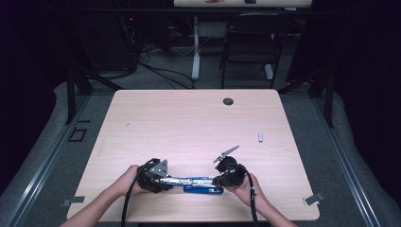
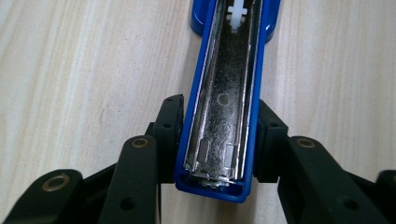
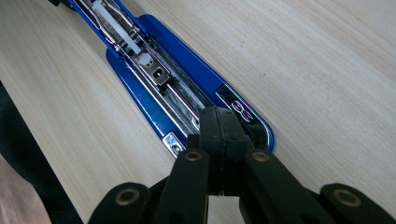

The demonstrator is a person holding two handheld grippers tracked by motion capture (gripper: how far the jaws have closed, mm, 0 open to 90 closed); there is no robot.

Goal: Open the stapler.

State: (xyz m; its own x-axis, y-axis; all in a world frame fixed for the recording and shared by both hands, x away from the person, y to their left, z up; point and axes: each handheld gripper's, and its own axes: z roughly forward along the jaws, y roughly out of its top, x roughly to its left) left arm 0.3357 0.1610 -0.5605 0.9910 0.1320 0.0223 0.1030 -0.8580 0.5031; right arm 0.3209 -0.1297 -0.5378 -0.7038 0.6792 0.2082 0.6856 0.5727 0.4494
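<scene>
A blue stapler (image 1: 198, 183) lies opened out flat near the front edge of the table (image 1: 189, 118), between the two hands. Its top arm is swung back toward the person's left, and the base stays on the wood toward the right.

The left gripper (image 2: 217, 144) holds the end of this top arm. Its two jaws press on the blue sides, and the metal channel (image 2: 226, 93) inside looks up, without staples as far as I can see. The right gripper (image 3: 219, 128) has its jaws closed together, and the tips rest on the front end of the base, close to the shiny plate (image 3: 240, 109). I cannot tell if they pinch a thin part there or only push down.

It looks to me like the stapler is being opened for loading. To do this step well, I think the right gripper should keep the base pressed flat so it does not slide, while the left one keeps the arm in line with the hinge, without twisting. A small white piece (image 1: 260, 137) lies well apart on the right side.
</scene>
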